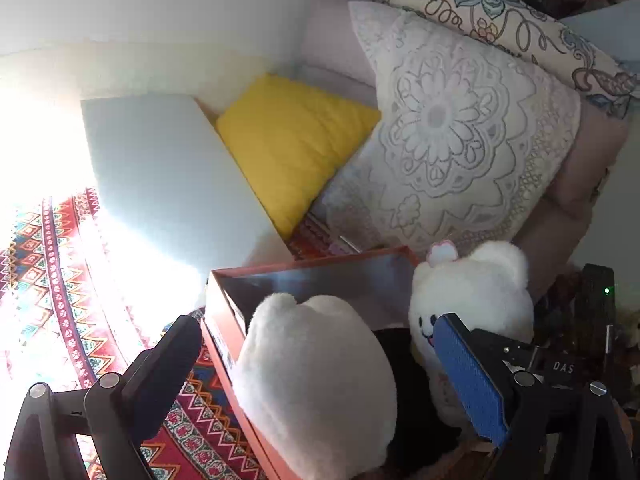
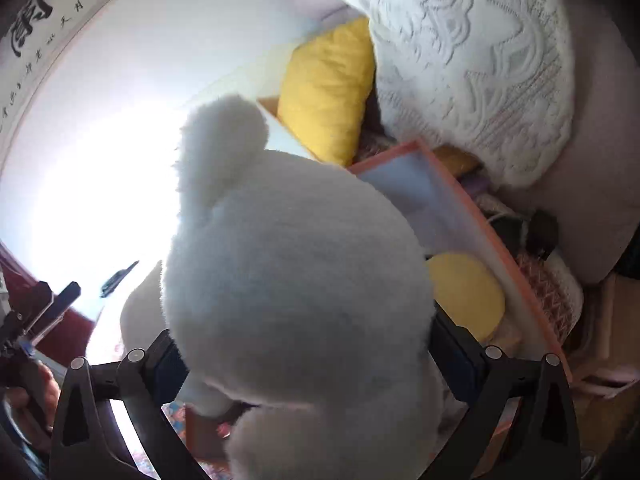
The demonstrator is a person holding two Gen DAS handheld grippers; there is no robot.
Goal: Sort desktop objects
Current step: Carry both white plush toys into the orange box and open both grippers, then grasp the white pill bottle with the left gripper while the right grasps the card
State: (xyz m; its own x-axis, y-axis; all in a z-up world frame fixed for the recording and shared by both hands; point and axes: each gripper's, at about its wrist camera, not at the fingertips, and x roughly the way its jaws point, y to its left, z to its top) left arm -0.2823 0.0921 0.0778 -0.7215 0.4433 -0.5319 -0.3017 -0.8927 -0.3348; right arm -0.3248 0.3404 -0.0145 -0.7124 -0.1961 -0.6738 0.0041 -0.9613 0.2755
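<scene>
Seen from the left wrist: left claw [image 1: 316, 376] spread wide, nothing clamped, dark finger left of the orange box [image 1: 224, 344], blue-padded finger [image 1: 468, 380] right of it in front of a small plush. Under and left of the box, a red patterned rug [image 1: 60, 280], half washed out by glare. Behind the box, a pale flat-topped block [image 1: 172, 176]; right of that a yellow cushion [image 1: 292, 140], then a white lace cushion [image 1: 452, 132] and a floral cushion [image 1: 480, 4] above it. Over the box's near part, a large white plush [image 1: 316, 376], fluffy, rounded, one ear showing, seen from the back. Just right of the box, a small white plush [image 1: 472, 292] with a pink bow, black eyes and an open smiling mouth. Beyond it, on the claw's body, the letters "DAS" [image 1: 563, 367] and a green light.

Seen from the right wrist: far left of the box, a framed scroll [image 2: 36, 24] with brush-written characters, too distorted to read. Right claw [image 2: 308, 356] closed on the large white plush [image 2: 296, 280], both fingers pressed into its fur, held above the orange box [image 2: 500, 240]. Inside the box, a yellow rounded thing [image 2: 468, 292]. Behind, yellow cushion [image 2: 328, 88] and lace cushion [image 2: 472, 60].
</scene>
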